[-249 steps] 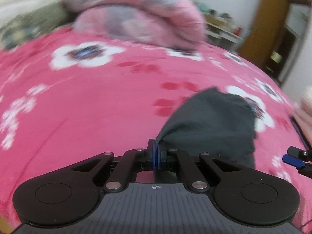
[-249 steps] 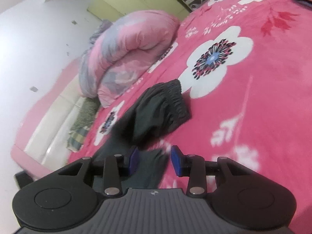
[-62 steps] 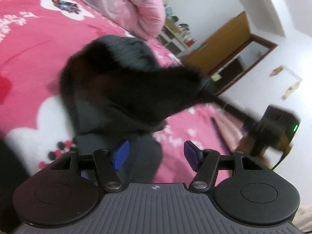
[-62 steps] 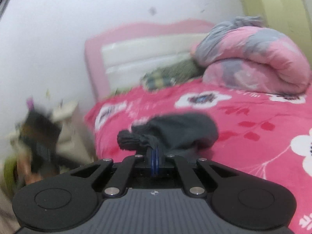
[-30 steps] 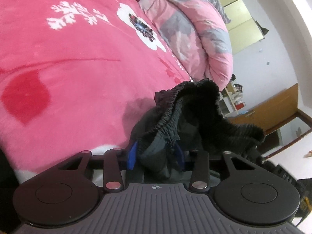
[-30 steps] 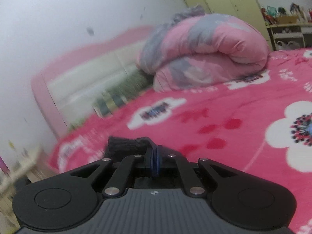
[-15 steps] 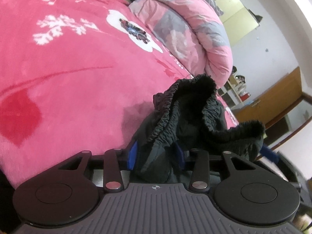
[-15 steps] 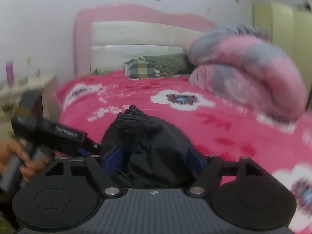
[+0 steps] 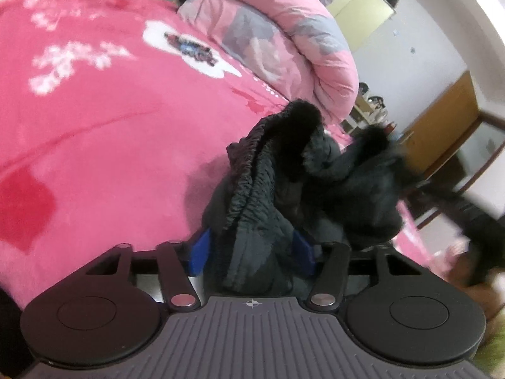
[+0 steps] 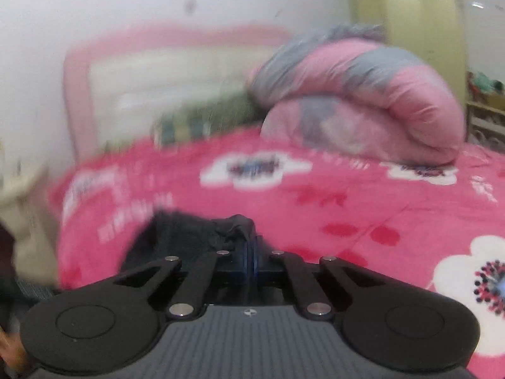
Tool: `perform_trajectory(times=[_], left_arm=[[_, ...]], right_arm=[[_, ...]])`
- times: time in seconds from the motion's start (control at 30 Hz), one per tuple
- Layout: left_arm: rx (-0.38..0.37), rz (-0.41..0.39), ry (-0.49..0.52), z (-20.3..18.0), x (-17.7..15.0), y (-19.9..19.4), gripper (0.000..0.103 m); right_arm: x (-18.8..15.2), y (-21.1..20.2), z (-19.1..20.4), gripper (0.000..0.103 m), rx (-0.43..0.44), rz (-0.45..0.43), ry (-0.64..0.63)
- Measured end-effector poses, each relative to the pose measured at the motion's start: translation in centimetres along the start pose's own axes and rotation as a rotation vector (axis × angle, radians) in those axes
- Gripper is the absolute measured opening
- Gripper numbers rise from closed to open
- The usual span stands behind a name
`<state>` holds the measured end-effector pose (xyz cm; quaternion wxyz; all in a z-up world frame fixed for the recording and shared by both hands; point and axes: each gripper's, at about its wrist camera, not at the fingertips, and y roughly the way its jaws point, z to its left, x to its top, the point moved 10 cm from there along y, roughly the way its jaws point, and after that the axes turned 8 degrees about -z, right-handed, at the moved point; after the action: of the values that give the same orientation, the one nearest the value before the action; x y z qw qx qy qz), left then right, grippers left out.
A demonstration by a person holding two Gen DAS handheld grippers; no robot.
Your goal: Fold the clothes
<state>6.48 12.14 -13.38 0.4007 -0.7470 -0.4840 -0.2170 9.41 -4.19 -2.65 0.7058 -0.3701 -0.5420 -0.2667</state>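
Observation:
A dark padded garment point(image 9: 277, 170) with a gathered elastic waistband is bunched in a heap on the pink flowered bedspread point(image 9: 94, 126). My left gripper point(image 9: 251, 254) is open, its blue pads spread wide on either side of the heap's near end. In the right wrist view the same garment point(image 10: 189, 230) lies low at the bed's near edge. My right gripper point(image 10: 251, 252) is shut on a raised fold of it.
A rolled pink and grey duvet point(image 10: 363, 94) lies at the far side of the bed, with a green checked pillow point(image 10: 202, 120) by the pink headboard point(image 10: 157, 72). A yellow wardrobe point(image 10: 423, 22) and a wooden door point(image 9: 442, 126) stand beyond.
My right gripper stood open around the garment half a second ago and has closed on a fold. My left gripper's pads have spread a little wider around the heap.

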Motion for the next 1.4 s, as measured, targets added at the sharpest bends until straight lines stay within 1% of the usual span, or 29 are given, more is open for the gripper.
perform_trajectory(times=[0.07,0.13,0.17,0.23,0.27,0.3,0.37,0.47,0.53,0.63,0.67,0.7,0.8,0.83,0.87,0.9,0.93,0.97,1.0,1.17,1.27,1.3,1.37,1.4], left_arm=[[0.008,-0.015,0.027,-0.3,0.1,-0.1,0.038],[0.001,-0.028,0.045,-0.6,0.2,-0.4,0.027],[0.004,-0.037,0.061,-0.7,0.4,-0.6,0.025],[0.012,-0.06,0.098,-1.2,0.9,-1.1,0.016],[0.014,-0.074,0.12,-1.5,1.3,-1.4,0.014],[0.014,-0.098,0.144,-2.0,2.0,-2.0,0.011],[0.011,-0.157,0.196,-3.1,3.5,-3.5,0.01],[0.008,-0.247,0.273,-4.8,5.8,-5.8,0.004],[0.002,-0.303,0.317,-6.1,7.3,-7.3,0.0],[-0.025,-0.346,0.339,-8.1,8.8,-8.9,0.0],[-0.038,-0.352,0.347,-8.8,9.0,-9.2,0.0],[-0.05,-0.338,0.351,-9.2,8.8,-9.3,0.0],[-0.084,-0.266,0.351,-10.3,7.3,-8.9,0.0],[-0.096,-0.233,0.338,-10.5,6.5,-8.7,0.0],[-0.109,-0.191,0.31,-10.3,5.7,-8.4,0.0],[-0.121,-0.145,0.279,-10.1,4.8,-8.0,0.005],[-0.132,-0.099,0.247,-9.9,3.9,-7.6,0.015],[-0.14,-0.073,0.227,-9.8,3.4,-7.3,0.021],[-0.145,-0.058,0.214,-9.7,3.2,-6.9,0.029],[-0.168,0.015,0.145,-9.1,2.3,-5.2,0.039],[-0.183,0.058,0.104,-8.8,1.7,-4.1,0.048],[-0.187,0.073,0.09,-8.7,1.5,-3.8,0.054],[-0.196,0.106,0.078,-8.7,1.0,-3.1,0.057],[-0.2,0.126,0.089,-9.0,0.6,-2.7,0.063]], right_arm=[[1.2,-1.8,0.0,0.002,-0.017,-0.05,0.025],[2.2,-3.6,0.0,0.002,-0.034,-0.097,0.046],[2.5,-4.2,0.1,0.002,-0.041,-0.11,0.054],[2.7,-5.0,0.2,0.002,-0.059,-0.13,0.067],[2.8,-5.4,0.2,0.002,-0.07,-0.14,0.073],[2.9,-5.7,0.1,0.002,-0.077,-0.15,0.083],[3.6,-6.9,0.1,0.002,-0.083,-0.187,0.111],[5.2,-9.1,0.1,0.001,-0.083,-0.259,0.149],[6.4,-10.8,0.3,0.001,-0.086,-0.306,0.149],[8.5,-13.4,0.8,0.001,-0.087,-0.376,0.137],[9.2,-14.3,0.9,0.001,-0.088,-0.399,0.133],[9.7,-15.1,1.0,0.001,-0.092,-0.415,0.131],[10.4,-17.2,0.8,0.001,-0.118,-0.447,0.126],[10.5,-17.8,0.7,0.001,-0.129,-0.454,0.125],[9.6,-18.4,0.1,0.001,-0.152,-0.443,0.143],[8.5,-19.1,-0.6,0.001,-0.176,-0.429,0.164],[7.4,-19.8,-1.3,0.001,-0.201,-0.415,0.185],[6.2,-20.5,-1.9,0.001,-0.226,-0.4,0.206],[5.1,-21.2,-2.6,0.001,-0.25,-0.386,0.227],[-0.7,-24.9,-5.8,0.001,-0.373,-0.311,0.333],[-4.2,-27.1,-7.7,0.001,-0.446,-0.266,0.395],[-5.4,-27.9,-8.3,0.001,-0.47,-0.25,0.416],[-8.5,-28.9,-9.3,0.001,-0.515,-0.204,0.484],[-10.0,-29.4,-9.6,0.001,-0.537,-0.183,0.52]])
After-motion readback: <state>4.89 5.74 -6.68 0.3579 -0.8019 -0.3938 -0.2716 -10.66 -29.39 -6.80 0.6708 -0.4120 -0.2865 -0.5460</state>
